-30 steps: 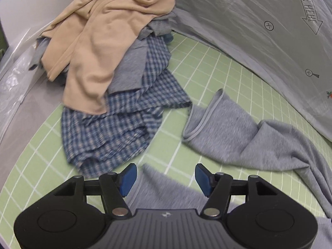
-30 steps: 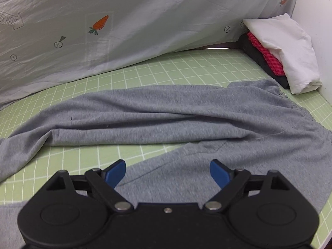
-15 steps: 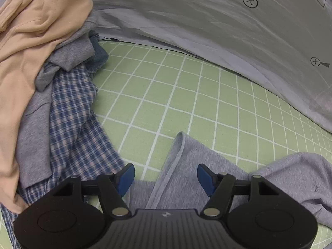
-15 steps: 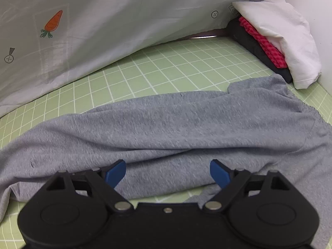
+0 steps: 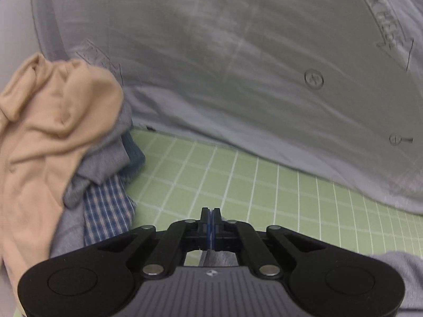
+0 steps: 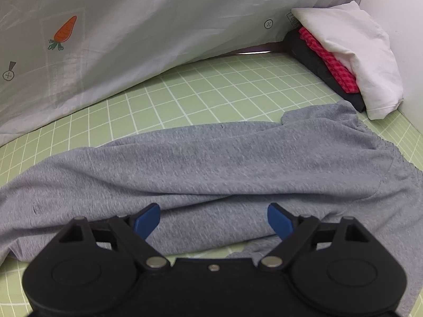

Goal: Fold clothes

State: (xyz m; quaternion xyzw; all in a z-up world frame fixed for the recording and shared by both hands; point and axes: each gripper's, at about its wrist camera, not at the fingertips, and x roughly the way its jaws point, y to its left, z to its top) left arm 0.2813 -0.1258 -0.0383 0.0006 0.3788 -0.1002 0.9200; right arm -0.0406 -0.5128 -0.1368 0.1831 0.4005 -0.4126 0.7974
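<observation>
Grey sweatpants (image 6: 211,163) lie flat at 12 o'clock of right gripper (image 6: 213,220), jaws wide, nothing held; left gripper (image 5: 210,227) pinched shut on grey cuff fabric (image 5: 216,259). Right should nip the near edge, then lift evenly

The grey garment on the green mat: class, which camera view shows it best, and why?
The right wrist view: the grey garment lies spread across the green mat, most of it visible. The left wrist view shows only a grey patch at the lower right edge and a bit of grey cloth behind the shut jaws of the left gripper.
</observation>
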